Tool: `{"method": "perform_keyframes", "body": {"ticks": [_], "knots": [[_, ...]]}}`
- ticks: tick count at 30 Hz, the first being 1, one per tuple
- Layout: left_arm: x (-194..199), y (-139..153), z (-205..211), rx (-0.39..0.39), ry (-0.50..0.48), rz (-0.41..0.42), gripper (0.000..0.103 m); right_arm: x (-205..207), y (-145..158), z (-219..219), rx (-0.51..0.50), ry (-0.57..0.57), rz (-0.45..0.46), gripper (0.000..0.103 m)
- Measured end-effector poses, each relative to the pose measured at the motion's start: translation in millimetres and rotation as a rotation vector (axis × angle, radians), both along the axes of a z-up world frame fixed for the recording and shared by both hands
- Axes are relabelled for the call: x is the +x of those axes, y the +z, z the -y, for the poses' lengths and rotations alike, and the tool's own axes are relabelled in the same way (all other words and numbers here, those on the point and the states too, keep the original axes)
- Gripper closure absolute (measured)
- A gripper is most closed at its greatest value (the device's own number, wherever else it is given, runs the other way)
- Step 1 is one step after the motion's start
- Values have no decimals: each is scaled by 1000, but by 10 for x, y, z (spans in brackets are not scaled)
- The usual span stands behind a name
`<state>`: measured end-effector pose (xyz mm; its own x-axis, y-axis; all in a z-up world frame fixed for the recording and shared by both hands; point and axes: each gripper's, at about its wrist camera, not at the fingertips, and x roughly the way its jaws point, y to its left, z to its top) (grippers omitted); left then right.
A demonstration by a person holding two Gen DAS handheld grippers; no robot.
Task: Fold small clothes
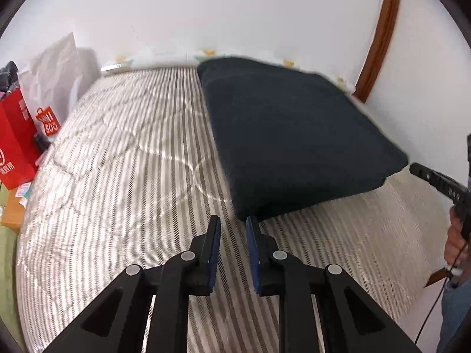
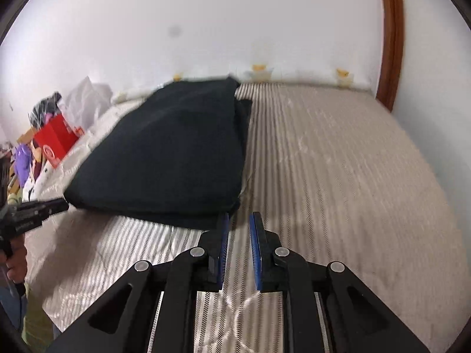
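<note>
Jaws spread on both: left gripper [image 1: 232, 220] & right gripper [image 2: 240, 217] at near corners of folded black garment [image 1: 294, 129], flat on bed [image 1: 117, 161].

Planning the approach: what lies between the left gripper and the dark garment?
Only bare striped bedcover separates the left gripper from the dark garment, seen in the left wrist view.

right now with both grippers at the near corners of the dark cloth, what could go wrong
1. The left hand-held gripper and right hand-held gripper are open at the near corners of the folded dark garment; closing may catch only the top layer, and the fold could slip apart.
2. A finger could also pinch the striped bed cover underneath.
3. Uneven lifting may skew the stacked edges.
</note>
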<state>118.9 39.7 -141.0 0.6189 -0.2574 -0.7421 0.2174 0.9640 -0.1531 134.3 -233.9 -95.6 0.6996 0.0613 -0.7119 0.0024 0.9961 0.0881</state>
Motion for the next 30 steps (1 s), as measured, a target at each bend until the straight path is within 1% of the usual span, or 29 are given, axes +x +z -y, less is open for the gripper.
{"method": "perform_keyframes", "body": {"ticks": [3, 4, 6, 8, 10, 12, 13, 15, 16, 18, 20, 23, 26, 28, 29, 30], "knots": [[-2, 122, 1, -50, -7, 21, 77, 0, 183, 28, 50, 3, 73, 80], [44, 154, 33, -54, -11, 27, 74, 32, 205, 9, 62, 3, 94, 77], [136, 175, 118, -38, -17, 36, 74, 126, 185, -37, 72, -9, 112, 76], [235, 156, 222, -15, -38, 34, 74, 250, 64, -98, 70, -30, 91, 76], [309, 85, 290, 22, -40, 33, 73, 316, -76, -125, 40, -57, 55, 76], [343, -23, 316, 60, -28, 12, 69, 332, -227, -129, 20, -79, -3, 77], [360, -83, 303, 68, -27, 2, 64, 308, -263, -119, 23, -79, -15, 77], [386, -212, 285, 76, -40, -49, 62, 272, -244, -92, 25, -71, -17, 77], [386, -231, 266, 67, -40, -57, 62, 261, -205, -83, 25, -63, -14, 77], [390, -220, 204, 26, -41, -63, 62, 270, -120, -75, 31, -54, 1, 77], [413, -168, 158, -8, -41, -70, 62, 367, -18, -87, 40, -37, 20, 75], [447, -62, 115, -15, -31, -52, 62, 612, 59, -130, 62, -21, 39, 70], [517, 20, 123, 1, -26, -29, 62, 954, 13, -133, 72, -32, 16, 70], [618, 57, 138, 28, -18, -15, 62, 1165, -57, -83, 119, -47, -6, 70], [670, 67, 145, 32, -15, -10, 62, 1233, -84, -64, 142, -51, -18, 75], [714, 72, 148, 35, -10, -6, 62, 1300, -115, -45, 171, -52, -32, 85]]}}
